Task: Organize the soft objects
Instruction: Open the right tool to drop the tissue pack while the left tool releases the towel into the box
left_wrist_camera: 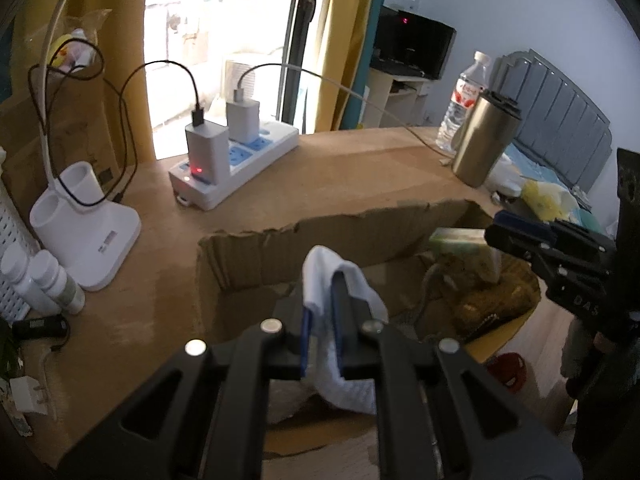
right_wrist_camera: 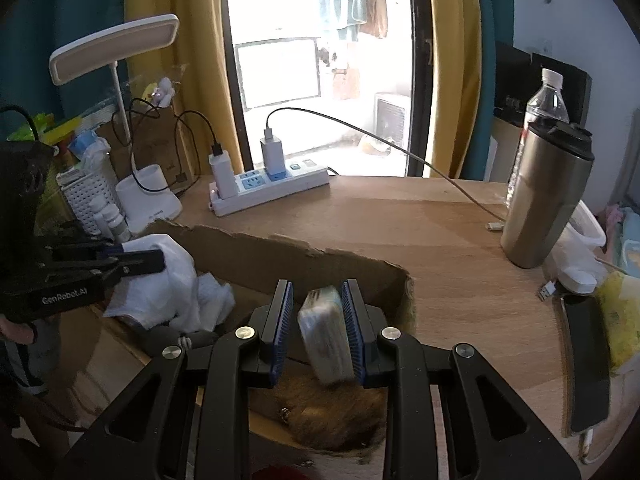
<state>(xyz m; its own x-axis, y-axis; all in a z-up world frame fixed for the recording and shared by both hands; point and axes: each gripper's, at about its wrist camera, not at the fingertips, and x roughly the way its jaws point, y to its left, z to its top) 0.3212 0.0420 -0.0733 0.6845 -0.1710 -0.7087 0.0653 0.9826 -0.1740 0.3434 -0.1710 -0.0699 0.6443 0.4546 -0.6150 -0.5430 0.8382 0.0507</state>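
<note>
Your white cloth [left_wrist_camera: 340, 320] is pinched in your left gripper [left_wrist_camera: 320, 312], jaws nearly closed on it, hanging over the open cardboard box [left_wrist_camera: 248, 256] on the wooden desk [left_wrist_camera: 360, 168]. Your right gripper [right_wrist_camera: 318, 320] is clamped on a wrapped tissue pack [right_wrist_camera: 324, 336] above a brown furry thing [right_wrist_camera: 332, 416] in that box. Steel tumbler [right_wrist_camera: 544, 196] sits off to the right.

- A white power strip [right_wrist_camera: 269, 194] lies on the wooden tabletop [right_wrist_camera: 420, 232], two chargers plugged in.
- A steel tumbler [right_wrist_camera: 546, 196] stands upright at the right, a clear water bottle [right_wrist_camera: 547, 98] just behind it.
- A white desk lamp [right_wrist_camera: 114, 50] stands at the left.
</note>
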